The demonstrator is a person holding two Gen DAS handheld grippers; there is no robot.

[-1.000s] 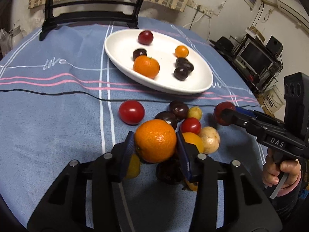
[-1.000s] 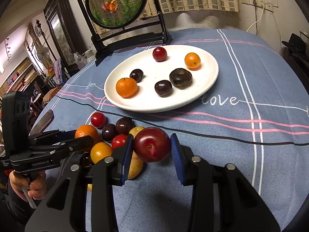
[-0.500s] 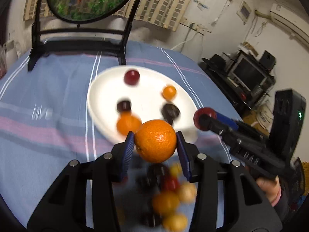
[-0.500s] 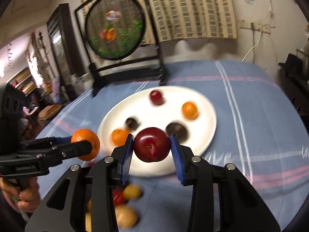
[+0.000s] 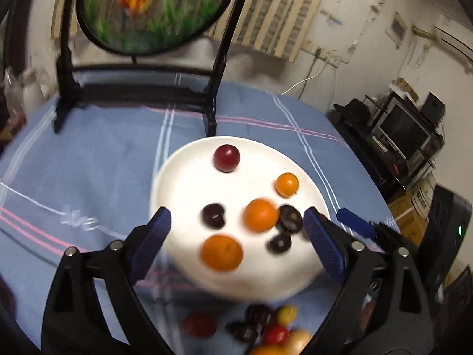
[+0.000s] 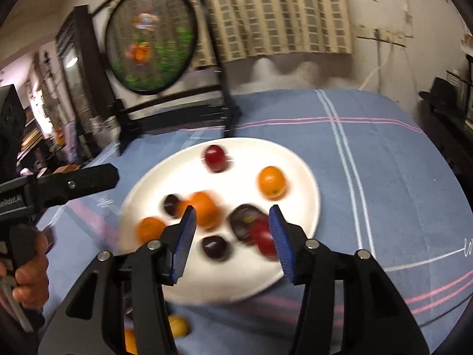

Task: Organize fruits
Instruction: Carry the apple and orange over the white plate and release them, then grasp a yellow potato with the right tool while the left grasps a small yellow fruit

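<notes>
A white plate (image 5: 183, 183) sits on the blue tablecloth and also shows in the right wrist view (image 6: 298, 177). My left gripper (image 5: 236, 239) is open and empty above the plate's near side. A blurred orange (image 5: 260, 214) sits on the plate between its open jaws. My right gripper (image 6: 232, 239) is open and empty above the plate. A blurred red plum (image 6: 264, 238) lies on the plate beside its right finger. The plate also holds another orange (image 5: 221, 253), a small orange fruit (image 5: 286, 184), a red plum (image 5: 226, 158) and dark plums (image 5: 213, 214).
A heap of loose fruit (image 5: 266, 331) lies on the cloth in front of the plate. A round fish picture on a black stand (image 5: 147, 9) is at the table's far side. Shelves and electronics (image 5: 405, 136) stand off the table's right edge.
Both grippers have moved forward over the plate and opened. The orange left the left gripper and the red plum left the right gripper; both are now on the plate, blurred.
</notes>
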